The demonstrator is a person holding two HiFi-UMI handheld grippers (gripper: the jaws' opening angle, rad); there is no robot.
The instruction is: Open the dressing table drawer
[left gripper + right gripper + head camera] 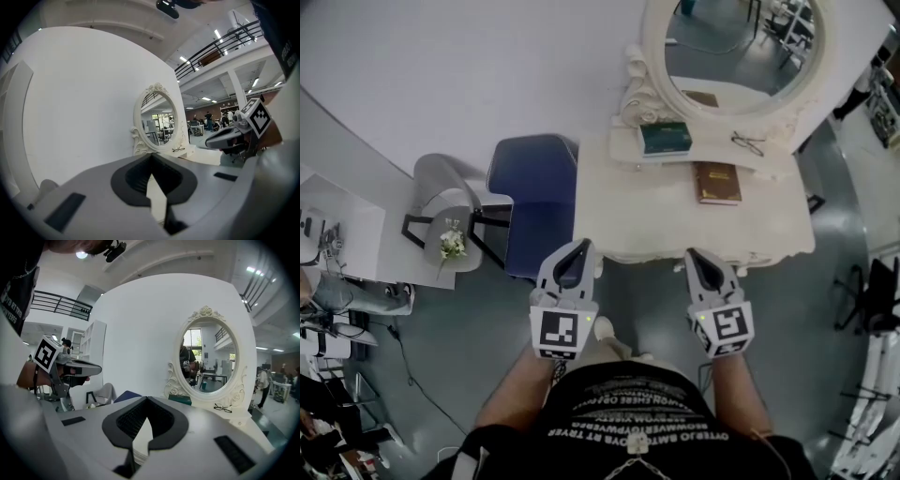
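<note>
The left gripper [577,247] and right gripper [697,256], both closed and empty, hang just before the dressing table [656,211]; next, open one and grab its drawer

A brown book [717,182] lies near glasses [748,143] and a green box [665,138].

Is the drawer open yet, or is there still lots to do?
Nothing looks done yet: no drawer sticks out of the dressing table. The left gripper and right gripper hover at its front edge, fingers shut, holding nothing. Still left: grab the drawer and pull it open.
</note>
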